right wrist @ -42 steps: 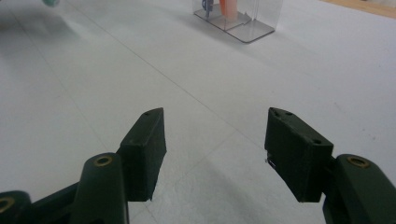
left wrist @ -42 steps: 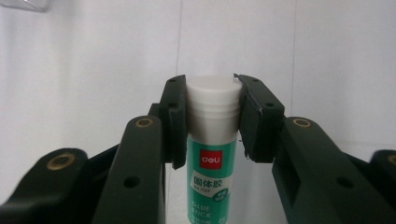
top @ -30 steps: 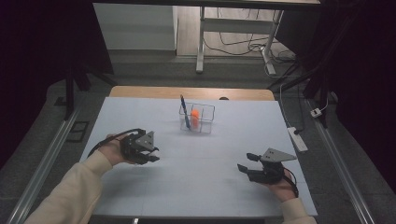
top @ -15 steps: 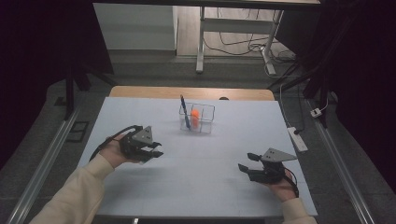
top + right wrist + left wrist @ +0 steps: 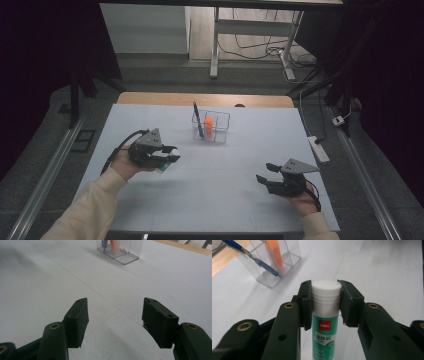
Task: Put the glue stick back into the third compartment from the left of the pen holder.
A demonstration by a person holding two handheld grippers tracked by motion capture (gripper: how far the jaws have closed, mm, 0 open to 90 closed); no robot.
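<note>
My left gripper (image 5: 167, 156) is shut on a glue stick (image 5: 325, 315), green with a white cap, gripped just below the cap and held above the white table (image 5: 215, 205). In the high view the glue stick (image 5: 162, 168) hangs under the jaws at the left. A clear plastic organiser (image 5: 212, 126) stands at the table's middle back, holding a blue pen (image 5: 197, 120) and an orange item (image 5: 208, 122). It also shows in the left gripper view as the organiser (image 5: 270, 262). My right gripper (image 5: 265, 173) rests open near the front right, with nothing between its jaws (image 5: 115, 315).
A wooden strip (image 5: 205, 99) runs along the table's far edge. A white power strip (image 5: 319, 149) lies at the right edge. Desk legs and cables (image 5: 250, 45) stand on the floor beyond. Metal rails flank the table.
My left gripper has lifted and moved right and slightly forward with the glue stick. The right gripper has stayed in place.
</note>
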